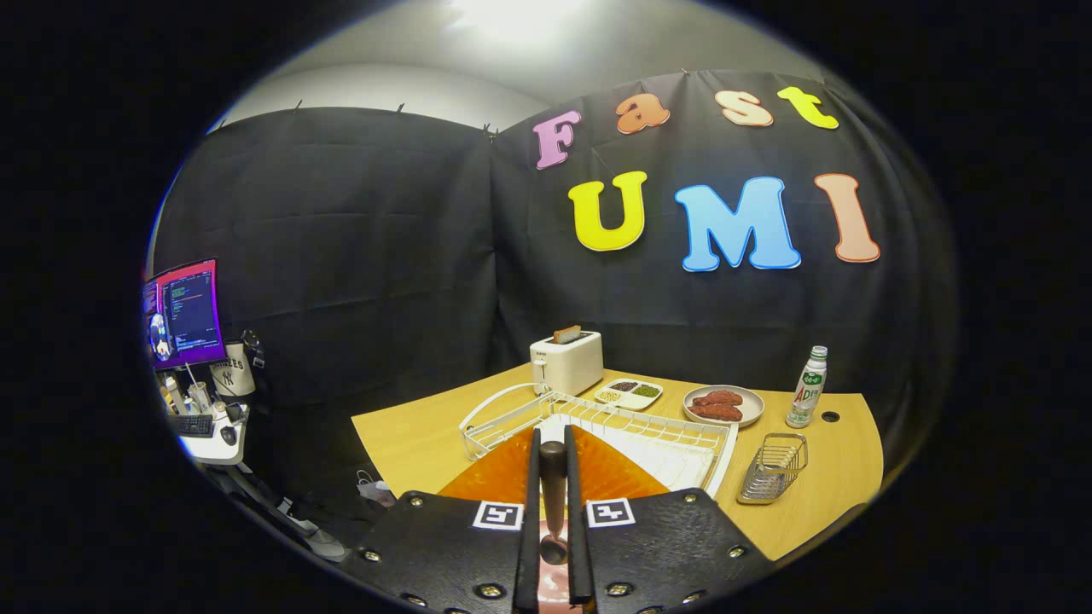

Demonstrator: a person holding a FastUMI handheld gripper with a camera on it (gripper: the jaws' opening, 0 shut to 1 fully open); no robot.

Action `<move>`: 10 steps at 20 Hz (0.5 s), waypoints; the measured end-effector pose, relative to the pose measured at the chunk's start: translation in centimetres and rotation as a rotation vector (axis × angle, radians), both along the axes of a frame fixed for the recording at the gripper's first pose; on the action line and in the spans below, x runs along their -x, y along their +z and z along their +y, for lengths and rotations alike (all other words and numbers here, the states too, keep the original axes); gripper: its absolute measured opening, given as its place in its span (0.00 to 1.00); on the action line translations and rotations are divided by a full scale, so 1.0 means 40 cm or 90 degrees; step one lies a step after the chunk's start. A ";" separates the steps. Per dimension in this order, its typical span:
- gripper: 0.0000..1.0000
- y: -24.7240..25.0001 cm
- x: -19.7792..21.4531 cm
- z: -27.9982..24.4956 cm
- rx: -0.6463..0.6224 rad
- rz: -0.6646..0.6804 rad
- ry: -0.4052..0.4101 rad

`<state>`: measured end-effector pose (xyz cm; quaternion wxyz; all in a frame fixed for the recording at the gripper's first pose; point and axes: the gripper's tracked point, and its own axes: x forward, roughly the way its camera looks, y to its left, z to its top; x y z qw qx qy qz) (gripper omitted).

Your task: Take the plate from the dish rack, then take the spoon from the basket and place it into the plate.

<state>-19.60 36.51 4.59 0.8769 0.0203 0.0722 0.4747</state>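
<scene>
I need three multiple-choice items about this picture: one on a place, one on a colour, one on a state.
1. The wire basket stands
A. beside the dish rack
B. on the toaster
C. behind the bottle

2. The plate under the fingers is
A. white
B. orange
C. blue

3. The gripper is
A. wide open
B. shut on the bottle
C. shut on the spoon

Key: 1 A, the wire basket sits next to the dish rack. 2 B, the plate is orange. 3 C, the gripper presses the spoon from both sides.
</scene>
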 end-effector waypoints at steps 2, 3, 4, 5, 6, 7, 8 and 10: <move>0.13 -0.029 0.000 0.008 0.011 0.006 -0.001; 0.13 -0.038 0.001 0.010 0.015 0.013 -0.002; 0.13 -0.042 0.004 0.009 0.014 0.020 0.000; 0.13 -0.036 0.004 0.012 0.006 0.020 0.000; 0.15 -0.022 0.003 0.012 0.002 0.017 -0.004; 0.15 -0.008 0.000 0.011 -0.003 0.010 -0.004; 0.16 0.001 0.001 0.012 -0.005 0.004 -0.003; 0.16 0.004 -0.001 0.006 -0.004 -0.001 -0.004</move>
